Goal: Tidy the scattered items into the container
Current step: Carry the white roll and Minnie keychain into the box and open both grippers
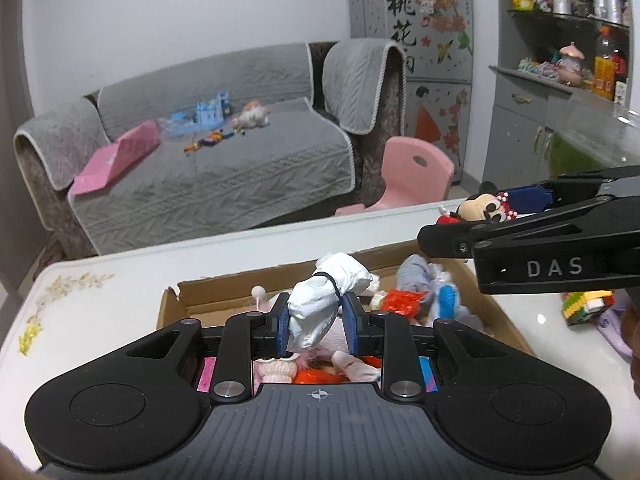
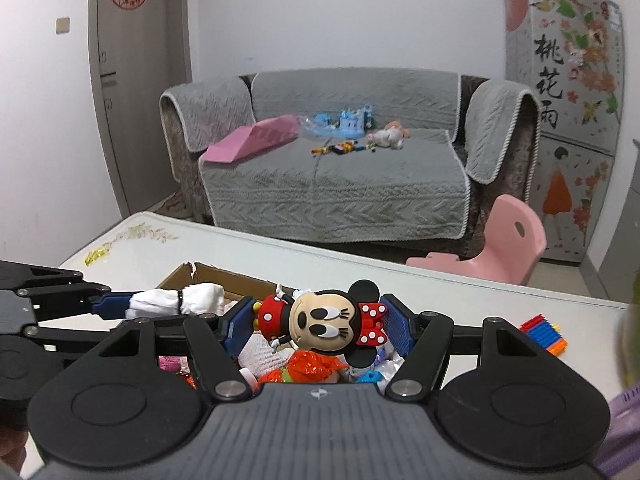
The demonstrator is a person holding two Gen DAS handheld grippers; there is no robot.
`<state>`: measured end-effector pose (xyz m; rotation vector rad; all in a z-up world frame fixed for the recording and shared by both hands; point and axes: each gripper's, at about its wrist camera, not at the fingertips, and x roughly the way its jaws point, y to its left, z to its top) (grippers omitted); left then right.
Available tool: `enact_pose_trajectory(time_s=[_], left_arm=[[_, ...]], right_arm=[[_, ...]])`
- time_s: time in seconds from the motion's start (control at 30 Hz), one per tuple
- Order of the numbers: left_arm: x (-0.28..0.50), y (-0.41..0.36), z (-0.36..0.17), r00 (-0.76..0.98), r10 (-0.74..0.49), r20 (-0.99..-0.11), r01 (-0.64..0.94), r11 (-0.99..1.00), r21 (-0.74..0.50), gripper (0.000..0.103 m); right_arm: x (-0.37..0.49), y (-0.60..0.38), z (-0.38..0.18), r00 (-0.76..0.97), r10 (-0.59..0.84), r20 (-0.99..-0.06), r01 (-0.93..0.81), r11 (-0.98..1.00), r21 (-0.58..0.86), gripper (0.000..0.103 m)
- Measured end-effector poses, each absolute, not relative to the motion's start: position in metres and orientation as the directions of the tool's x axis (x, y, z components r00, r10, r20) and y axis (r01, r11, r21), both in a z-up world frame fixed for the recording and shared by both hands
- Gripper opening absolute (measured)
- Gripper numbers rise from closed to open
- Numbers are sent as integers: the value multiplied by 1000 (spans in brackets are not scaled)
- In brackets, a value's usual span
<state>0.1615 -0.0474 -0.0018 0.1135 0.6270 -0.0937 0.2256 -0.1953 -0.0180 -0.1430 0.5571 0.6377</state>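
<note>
A cardboard box (image 1: 208, 284) stands on the white table, filled with several soft toys and red wrappers. Above it my left gripper (image 1: 318, 322) is shut on a white cloth bundle (image 1: 324, 300) tied with a black band. My right gripper (image 2: 320, 322) is shut on a Minnie Mouse toy (image 2: 324, 322), which lies sideways between the blue pads above the box (image 2: 208, 274). In the left wrist view the right gripper (image 1: 516, 204) comes in from the right with the toy (image 1: 480, 208). In the right wrist view the left gripper (image 2: 132, 304) reaches in from the left with the bundle (image 2: 176, 300).
Colourful building blocks (image 2: 544, 332) lie on the table right of the box, and a yellow-green block model (image 1: 588, 306) beside a purple cloth (image 1: 614, 330). A pink child's chair (image 2: 512, 236) and a grey sofa (image 2: 332, 184) with toys stand behind the table (image 2: 132, 248).
</note>
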Motion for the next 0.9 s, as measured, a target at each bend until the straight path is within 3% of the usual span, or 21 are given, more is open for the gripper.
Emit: enact_pose_trajectory(time_s=[0.57, 0.9], left_arm=[[208, -40, -34, 724, -88, -684, 129, 992, 9, 33], [217, -46, -49, 705, -82, -705, 126, 992, 10, 33]], right_arm=[[254, -169, -50, 588, 439, -679, -622, 783, -33, 64], [258, -165, -62, 565, 418, -711, -631, 775, -46, 64]])
